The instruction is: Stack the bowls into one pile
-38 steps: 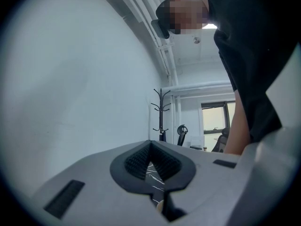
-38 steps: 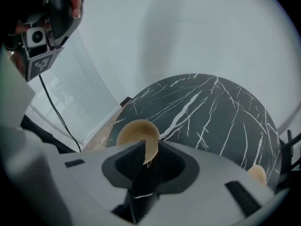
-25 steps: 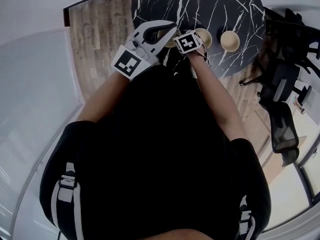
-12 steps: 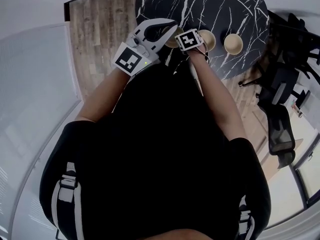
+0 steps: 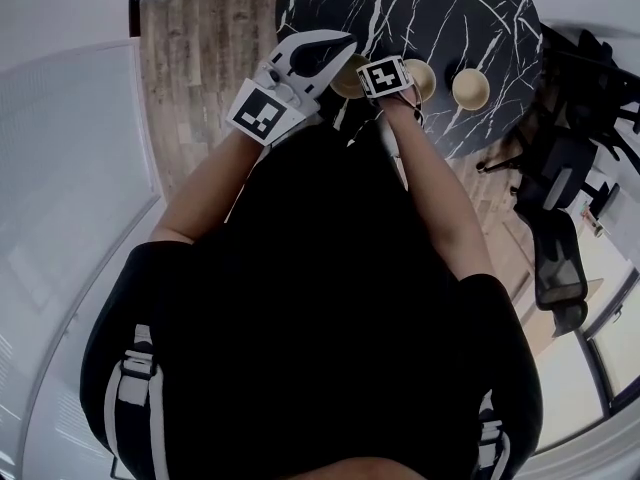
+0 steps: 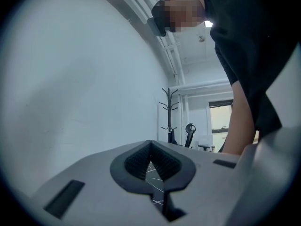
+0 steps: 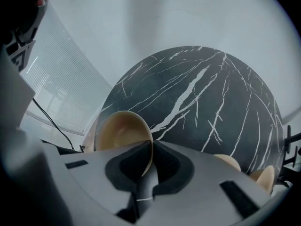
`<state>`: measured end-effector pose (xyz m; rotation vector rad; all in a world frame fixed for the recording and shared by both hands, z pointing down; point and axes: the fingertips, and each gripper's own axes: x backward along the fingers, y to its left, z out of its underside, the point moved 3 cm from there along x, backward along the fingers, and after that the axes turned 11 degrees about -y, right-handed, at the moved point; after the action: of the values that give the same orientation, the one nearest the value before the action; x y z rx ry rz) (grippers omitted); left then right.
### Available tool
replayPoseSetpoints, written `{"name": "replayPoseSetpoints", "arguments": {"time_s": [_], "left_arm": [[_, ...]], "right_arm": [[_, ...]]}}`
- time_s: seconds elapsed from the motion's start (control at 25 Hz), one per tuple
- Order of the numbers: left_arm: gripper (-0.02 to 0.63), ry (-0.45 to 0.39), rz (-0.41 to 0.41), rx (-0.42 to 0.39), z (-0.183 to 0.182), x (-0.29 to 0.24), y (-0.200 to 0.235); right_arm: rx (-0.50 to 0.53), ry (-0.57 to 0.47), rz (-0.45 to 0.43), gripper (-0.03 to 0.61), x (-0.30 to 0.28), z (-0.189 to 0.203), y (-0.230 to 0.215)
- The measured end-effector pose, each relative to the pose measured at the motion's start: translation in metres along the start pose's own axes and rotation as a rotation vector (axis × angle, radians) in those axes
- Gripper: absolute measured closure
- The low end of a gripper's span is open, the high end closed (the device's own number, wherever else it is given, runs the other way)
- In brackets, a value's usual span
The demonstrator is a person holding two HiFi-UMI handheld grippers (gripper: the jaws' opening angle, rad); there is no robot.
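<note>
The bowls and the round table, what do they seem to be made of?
The bowls are beige, smooth and thin-rimmed with only a faint sheen. That suggests plastic or matte-glazed ceramic, and the look cannot settle which. The table is black with branching white veins and a slight gloss, like polished marble or a marble-look laminate.

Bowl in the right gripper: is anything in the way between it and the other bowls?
Nothing visible is. The right gripper is closing its jaws on the rim of the bowl. Only bare marble table lies between it and the next bowl, off to its right.
</note>
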<state>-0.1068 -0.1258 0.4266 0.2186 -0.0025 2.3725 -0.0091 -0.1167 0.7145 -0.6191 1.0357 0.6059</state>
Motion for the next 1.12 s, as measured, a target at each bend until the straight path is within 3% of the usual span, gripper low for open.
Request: {"name": "replayPoseSetpoints", "arguments": {"time_s": [0.52,0.8,1.12], "left_arm": [[0.609,-0.022,0.069,0.018,0.002,-0.023,-0.007],[0.610,-0.018,0.136,0.026,0.000,-0.049,-0.025],[0.610,-0.014,0.205,0.032,0.007,-0.085,-0.048]], "right_arm": [[-0.120,-0.105,-0.038,0.566,0.042,-0.007,0.001],[-0.261,-0.190,-0.009,0.566,0.081,-0.002,-0.020],[-0.416,-0.253,0.039,0.566,0.106,0.030,-0.063]]}}
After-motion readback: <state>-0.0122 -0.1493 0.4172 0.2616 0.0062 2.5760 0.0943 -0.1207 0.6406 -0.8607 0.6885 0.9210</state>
